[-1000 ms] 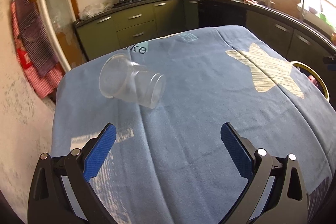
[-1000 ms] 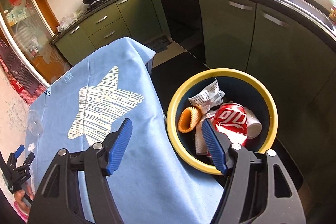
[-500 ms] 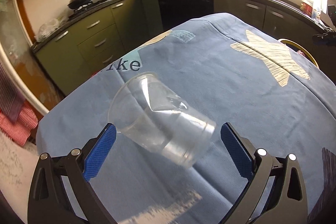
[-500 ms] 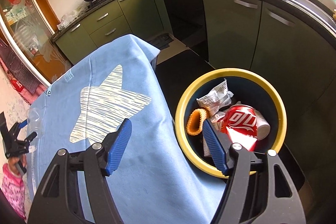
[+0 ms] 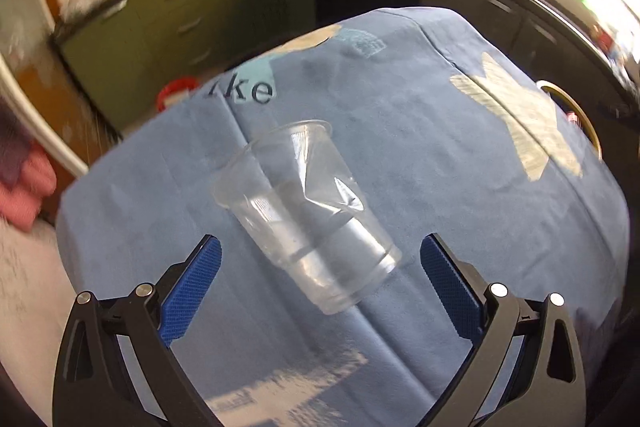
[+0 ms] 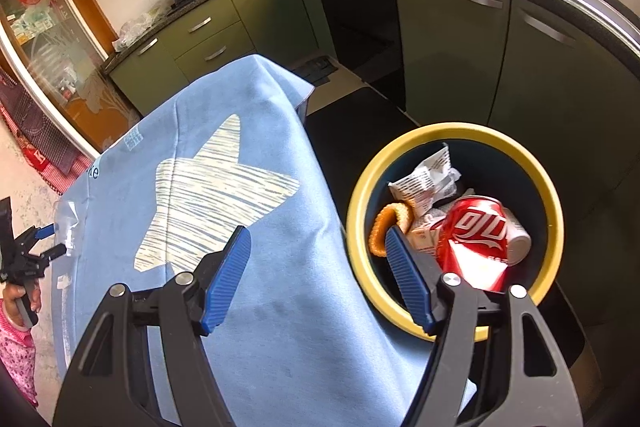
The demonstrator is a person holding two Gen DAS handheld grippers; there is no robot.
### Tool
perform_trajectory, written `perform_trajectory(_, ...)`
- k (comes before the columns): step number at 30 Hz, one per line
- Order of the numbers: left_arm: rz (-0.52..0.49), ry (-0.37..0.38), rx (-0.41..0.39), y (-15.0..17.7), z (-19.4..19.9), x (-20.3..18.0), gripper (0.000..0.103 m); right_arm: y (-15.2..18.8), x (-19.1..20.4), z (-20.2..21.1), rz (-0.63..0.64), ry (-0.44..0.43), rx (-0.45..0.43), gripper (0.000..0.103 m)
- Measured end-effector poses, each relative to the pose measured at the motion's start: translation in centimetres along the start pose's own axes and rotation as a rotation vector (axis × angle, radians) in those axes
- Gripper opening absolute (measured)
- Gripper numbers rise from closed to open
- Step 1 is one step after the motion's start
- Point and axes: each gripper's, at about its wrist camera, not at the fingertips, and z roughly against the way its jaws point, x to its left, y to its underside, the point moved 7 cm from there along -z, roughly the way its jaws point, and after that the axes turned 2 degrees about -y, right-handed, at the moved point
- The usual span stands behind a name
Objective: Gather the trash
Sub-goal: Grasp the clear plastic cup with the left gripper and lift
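Note:
A clear, dented plastic cup [image 5: 306,215] lies on its side on the blue tablecloth [image 5: 420,155], its base toward me. My left gripper [image 5: 320,259] stands open around the cup's base, the blue pads apart from it on both sides. In the right wrist view the same cup [image 6: 66,219] and left gripper [image 6: 44,243] show small at the table's far left edge. My right gripper [image 6: 318,247] is open and holds nothing, hovering over the table's right edge beside the yellow-rimmed bin [image 6: 554,211]. The bin holds a red can [image 6: 476,239], crumpled paper [image 6: 428,179] and an orange piece [image 6: 394,223].
Green kitchen cabinets [image 6: 452,39] and a dark counter ring the table on the far and right sides. A black floor mat [image 6: 352,123] lies between table and cabinets. The bin's rim [image 5: 576,111] peeks past the cloth's right edge. A person's hand [image 6: 18,295] grips the left tool.
The left gripper moved in on the cup, which went from ahead on the cloth to lying between the open pads. The right gripper stayed open and shifted slightly by the bin.

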Motion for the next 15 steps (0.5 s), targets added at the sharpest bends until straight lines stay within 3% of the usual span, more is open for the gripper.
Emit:
perform_trajectory(6,0.306,0.005,0.178,-1.4,-1.1,1.0,0.098,0.0,0.7,0.1,0.015,-0.03,-0.002,0.067)
perform_trajectory(10,0.358,-0.085,0.234,-2.2,-2.2,1.7,0.098,0.3,0.5,0.2,0.013,-0.047,0.002,0.068)
perform_trajectory(15,0.413,-0.105,0.298,-2.2,-3.7,1.6,0.097,0.6,-0.5,0.6,-0.003,-0.054,0.001,0.068)
